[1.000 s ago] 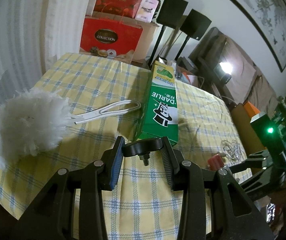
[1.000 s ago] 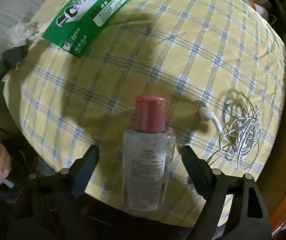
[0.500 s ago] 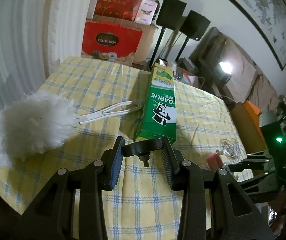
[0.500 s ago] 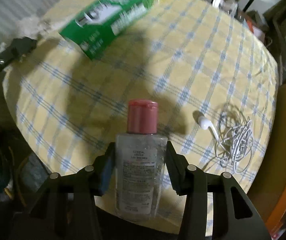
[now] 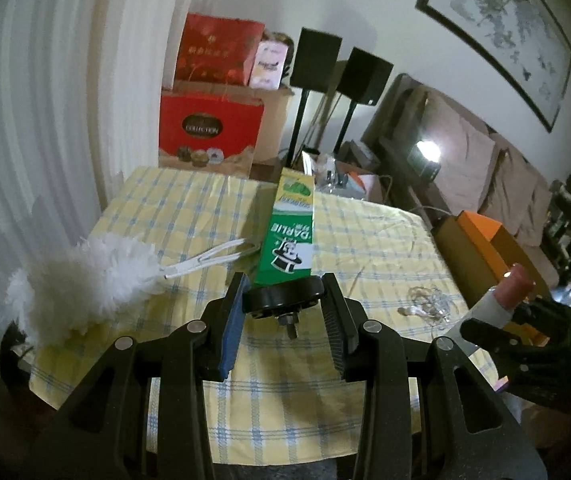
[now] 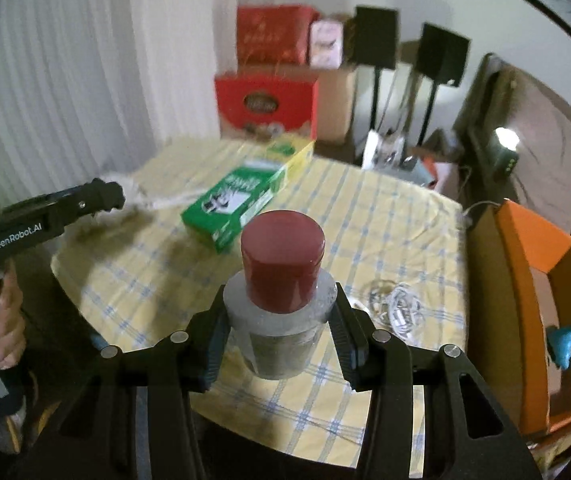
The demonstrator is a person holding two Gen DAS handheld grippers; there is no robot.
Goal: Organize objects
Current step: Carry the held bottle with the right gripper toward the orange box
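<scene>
Right tool [image 6: 281, 326] clamped on red-capped bottle [image 6: 281, 280], above worktop [image 6: 385, 220] — left tool [image 5: 283, 312] clamped on black knob [image 5: 283, 300].

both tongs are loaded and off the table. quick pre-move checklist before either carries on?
1. Right tongs gripping bottle: ok, pads press both sides of the body under the red cap.
2. Bottle clear of tablecloth: ok, lifted above it.
3. Left tongs gripping knob: ok, black knob sits clamped between the pads, stud pointing down.
4. Earphones clear of bottle: ok, tangle lies apart on the cloth to the right.
5. Green box and duster out of the way: ok, both lie further back on the table.
6. Drop-off spot: cannot tell, none marked in either view.
</scene>
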